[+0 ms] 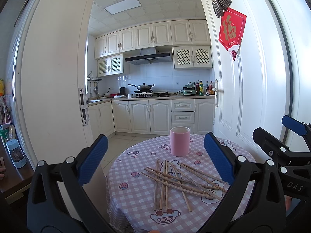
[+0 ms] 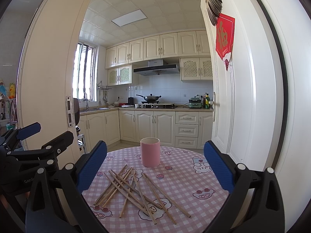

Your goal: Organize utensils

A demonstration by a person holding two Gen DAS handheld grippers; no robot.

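Observation:
Several wooden chopsticks (image 1: 175,178) lie in a loose crossed pile on a round table with a pink checked cloth (image 1: 136,190). They also show in the right wrist view (image 2: 134,188). An empty pink cylindrical cup (image 1: 179,141) stands upright behind the pile, also in the right wrist view (image 2: 150,151). My left gripper (image 1: 155,159) is open and empty, held above the table's near edge. My right gripper (image 2: 155,163) is open and empty, held beside it. Each gripper shows at the edge of the other's view.
The tablecloth (image 2: 184,184) has cartoon prints. A white door (image 1: 243,77) with a red paper sign stands open at the right. A dark wooden side table with a blue bottle (image 1: 16,153) is at the left. Kitchen cabinets are far behind.

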